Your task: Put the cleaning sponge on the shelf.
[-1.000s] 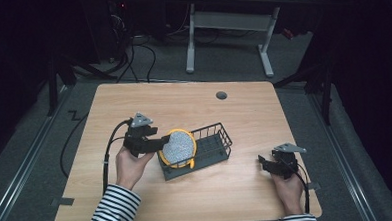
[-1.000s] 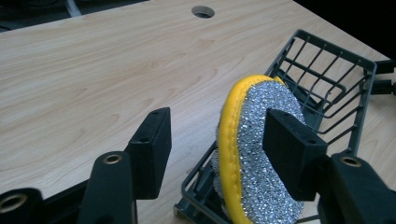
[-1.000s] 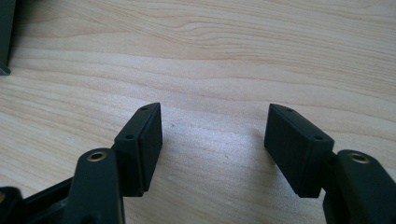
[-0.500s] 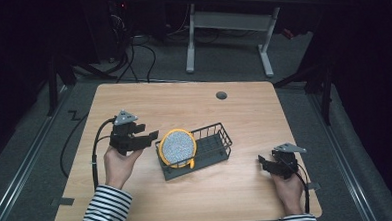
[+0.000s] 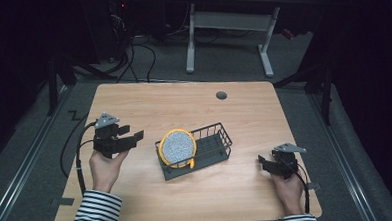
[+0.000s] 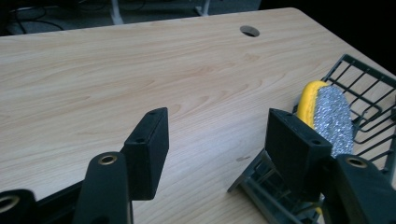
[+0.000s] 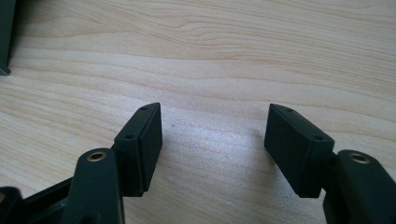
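Sponge (image 5: 177, 148), yellow with a silvery scouring face, stands on edge in the wire basket (image 5: 213, 142) mid-table, its bottom hidden. Left gripper (image 5: 130, 138) gapes empty beside it, jaws just widening; right gripper (image 5: 264, 162), near the front right corner, is spread too.

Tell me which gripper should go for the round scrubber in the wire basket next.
Probably the left. The left gripper hangs open just left of the scrubber, which leans at the near end of the wire basket, jaws pointing toward it. The right gripper sits open at the table's right edge, past the basket's far end.
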Tool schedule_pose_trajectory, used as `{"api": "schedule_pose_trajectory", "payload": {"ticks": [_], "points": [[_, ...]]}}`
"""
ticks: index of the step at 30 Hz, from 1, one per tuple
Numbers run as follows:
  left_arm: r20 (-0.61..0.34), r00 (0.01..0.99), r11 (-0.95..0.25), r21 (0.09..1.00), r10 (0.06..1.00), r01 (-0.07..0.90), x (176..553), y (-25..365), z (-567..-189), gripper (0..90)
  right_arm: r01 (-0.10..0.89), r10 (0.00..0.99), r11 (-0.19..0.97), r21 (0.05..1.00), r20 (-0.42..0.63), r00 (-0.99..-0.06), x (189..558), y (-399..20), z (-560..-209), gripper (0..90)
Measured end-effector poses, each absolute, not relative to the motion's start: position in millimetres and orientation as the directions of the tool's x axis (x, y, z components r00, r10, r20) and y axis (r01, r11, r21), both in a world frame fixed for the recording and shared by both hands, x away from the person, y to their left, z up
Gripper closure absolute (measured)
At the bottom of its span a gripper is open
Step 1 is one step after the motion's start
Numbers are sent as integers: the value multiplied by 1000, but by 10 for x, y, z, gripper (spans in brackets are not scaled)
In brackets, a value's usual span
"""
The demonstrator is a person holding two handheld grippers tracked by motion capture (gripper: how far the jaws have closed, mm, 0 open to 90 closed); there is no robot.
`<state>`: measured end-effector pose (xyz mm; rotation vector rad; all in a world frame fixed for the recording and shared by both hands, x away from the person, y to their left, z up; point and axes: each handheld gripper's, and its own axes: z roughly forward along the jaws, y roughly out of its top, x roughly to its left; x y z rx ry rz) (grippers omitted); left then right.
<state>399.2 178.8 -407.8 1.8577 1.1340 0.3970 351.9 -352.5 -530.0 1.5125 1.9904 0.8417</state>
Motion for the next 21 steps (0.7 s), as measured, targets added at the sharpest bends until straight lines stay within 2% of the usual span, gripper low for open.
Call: {"api": "schedule_pose_trajectory", "payload": {"ticks": [21], "points": [[-201,439,-101,813,876,574,3827,2255,-4219,390,658,966,193,728,-21,-260,3519,-3525,-5300,370]]}}
